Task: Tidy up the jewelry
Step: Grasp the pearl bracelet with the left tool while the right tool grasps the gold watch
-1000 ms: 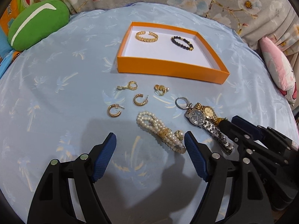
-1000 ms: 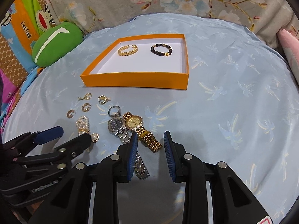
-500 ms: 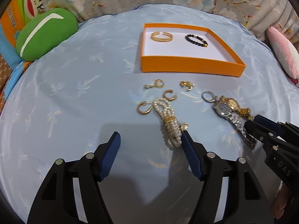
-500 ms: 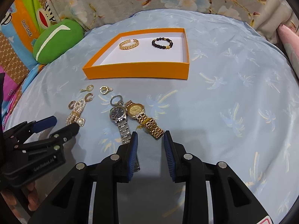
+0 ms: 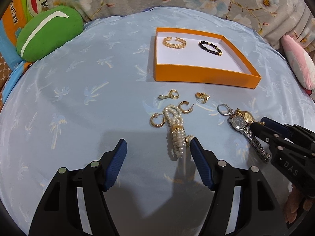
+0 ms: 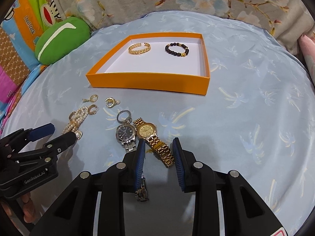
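"GenRobot.AI" marks the wide-open, empty left tool [image 6: 61, 132] by the white pearl bracelet [image 5: 175, 131], "DAS" the narrowly parted, empty right tool [image 6: 159, 158] straddling the gold metal watch [image 6: 152, 139].

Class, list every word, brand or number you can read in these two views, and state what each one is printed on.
"GenRobot.AI" – on the black body of the left tool, right wrist view.
"DAS" – on the black body of the right tool, left wrist view.
"Daul frank" – on the cartoon monkey cushion behind the green pillow.
Dials of the silver watch and gold watch: markings too small to read.
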Demonstrator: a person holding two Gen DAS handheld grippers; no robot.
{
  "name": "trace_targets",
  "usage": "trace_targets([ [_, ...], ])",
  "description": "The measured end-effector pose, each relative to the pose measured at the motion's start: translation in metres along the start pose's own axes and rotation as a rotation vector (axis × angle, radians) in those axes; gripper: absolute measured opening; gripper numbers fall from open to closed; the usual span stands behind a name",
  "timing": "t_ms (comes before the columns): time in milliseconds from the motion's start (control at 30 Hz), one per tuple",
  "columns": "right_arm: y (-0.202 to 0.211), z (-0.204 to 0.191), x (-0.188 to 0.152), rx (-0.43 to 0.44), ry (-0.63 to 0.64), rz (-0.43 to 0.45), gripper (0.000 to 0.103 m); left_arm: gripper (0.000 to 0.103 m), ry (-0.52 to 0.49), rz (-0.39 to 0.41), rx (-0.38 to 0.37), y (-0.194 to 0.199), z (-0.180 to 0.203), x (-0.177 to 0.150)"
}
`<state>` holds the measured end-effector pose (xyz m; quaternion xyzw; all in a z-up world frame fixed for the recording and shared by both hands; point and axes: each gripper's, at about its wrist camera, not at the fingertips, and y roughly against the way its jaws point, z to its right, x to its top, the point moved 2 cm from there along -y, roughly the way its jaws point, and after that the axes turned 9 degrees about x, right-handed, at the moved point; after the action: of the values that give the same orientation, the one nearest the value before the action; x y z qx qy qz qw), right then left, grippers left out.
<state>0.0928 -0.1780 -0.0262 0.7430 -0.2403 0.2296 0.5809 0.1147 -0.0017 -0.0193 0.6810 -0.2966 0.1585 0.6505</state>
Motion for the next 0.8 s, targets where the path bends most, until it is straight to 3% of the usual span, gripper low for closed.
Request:
trace_targets([
  [167, 0.003, 0.001, -0.004, 0.001, -0.01, -0.003, 0.015, 0.046, -0.019, 0.001, -0.018, 0.002, 0.005, -0.001],
  [267, 0.009, 0.005, -0.01, 0.011, -0.039, -0.005, 0.012, 0.038, -0.015, 0.0, -0.023, 0.003, -0.001, -0.003],
  [467, 0.018, 0.005, -0.02, 0.008, -0.064, -0.004, 0.012, 0.037, 0.016, -0.013, -0.051, 0.006, -0.014, -0.004],
  [633, 0.014, 0.006, -0.014, 0.004, -0.071, 0.005, 0.016, 0.037, -0.008, 0.016, -0.059, 0.009, -0.004, 0.004],
  [800, 0.01, 0.005, -0.01, -0.001, -0.061, 0.007, 0.016, 0.037, -0.016, -0.007, -0.065, -0.002, 0.005, 0.007],
])
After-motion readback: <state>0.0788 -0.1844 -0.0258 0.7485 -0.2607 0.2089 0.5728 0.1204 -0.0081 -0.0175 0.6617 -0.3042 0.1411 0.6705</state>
